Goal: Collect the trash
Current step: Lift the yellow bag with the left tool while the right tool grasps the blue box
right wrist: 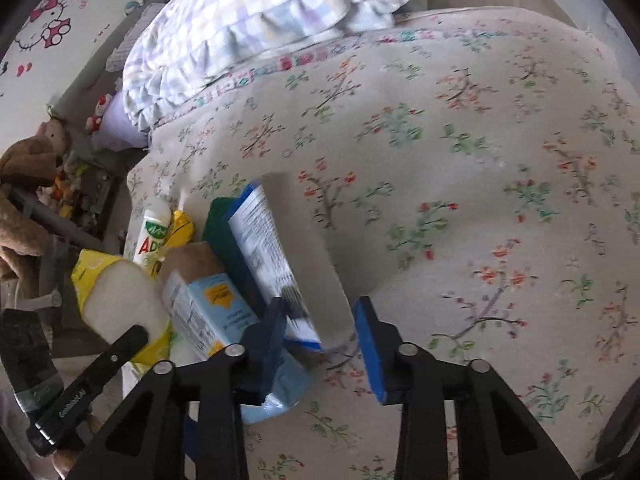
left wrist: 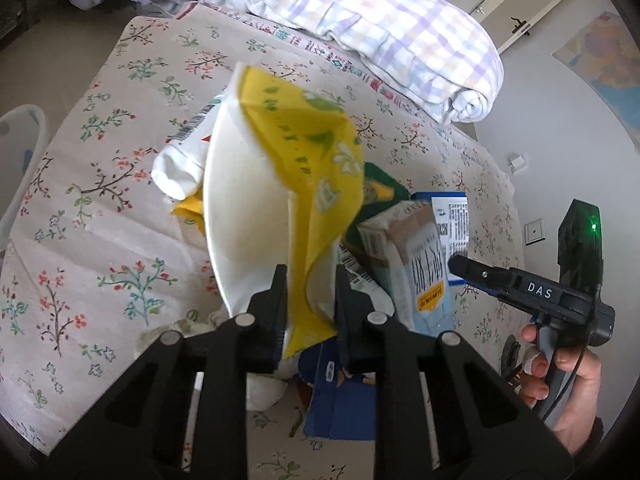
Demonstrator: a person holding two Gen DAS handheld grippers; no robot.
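Yellow film with a white inner face hangs between the jaws of the left gripper [left wrist: 308, 280]: this yellow wrapper [left wrist: 288, 168] is pinched by its lower edge and stands up off the bed [left wrist: 100, 200], billowing open above the pile. It looks almost weightless and limp, crackly rather than stiff, and probably slick, so a pinch on a doubled edge or a crease, as here, seems the safest hold; a flat single layer could slide out.

Just beyond and to the right lies the rest of the trash. A pale blue carton [left wrist: 412, 264] leans against a white-and-blue box [right wrist: 276, 256], with a dark green packet [left wrist: 380, 184] behind them and a white tube-like wrapper [left wrist: 180, 160] on the far left. The cartons appear light and empty, stiff enough along their edges to take a grip across the narrow side but easily crushed.

The right gripper [right wrist: 320, 328] stands wide, holding nothing; its blue-padded jaws straddle the near end of the white-and-blue box, the left pad close against the box's printed face, the right pad apart from it. Whether either pad touches is hard to tell.

Farther back a folded checked quilt [left wrist: 380, 20] rests on the floral sheet, and a wall and door lie beyond.
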